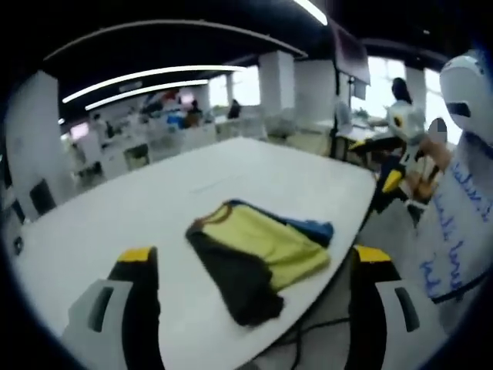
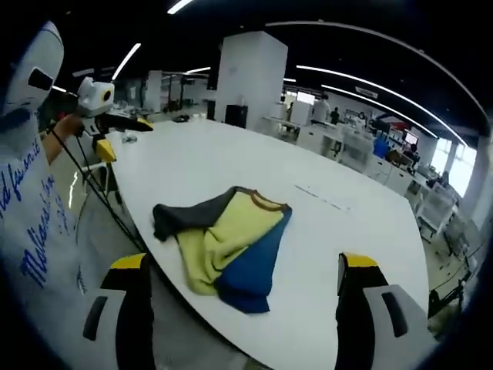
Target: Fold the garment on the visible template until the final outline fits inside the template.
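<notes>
Folded yellow, blue and grey garment (image 2: pixel 225 247) near tabletop (image 2: pixel 339 231) edge, left gripper (image 1: pixel 254 285) spread, empty, right gripper (image 2: pixel 240 297) spread, empty

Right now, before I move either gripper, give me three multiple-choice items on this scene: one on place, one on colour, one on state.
1. Where does the garment lie on the white table?
A. close to the table's near edge
B. at the far end
C. on the floor

2. Which colours does the garment show?
A. red and white
B. yellow, blue and dark grey
C. all green

3. How do the left gripper and right gripper stand?
A. both shut on the cloth
B. one open, one shut on a sleeve
C. both open, holding nothing

Answers: 1 A, since the right gripper view shows the cloth beside the curved near edge. 2 B, since yellow, blue and dark grey panels show in both views. 3 C, since each pair of jaws stands wide apart, clear of the cloth.
</notes>
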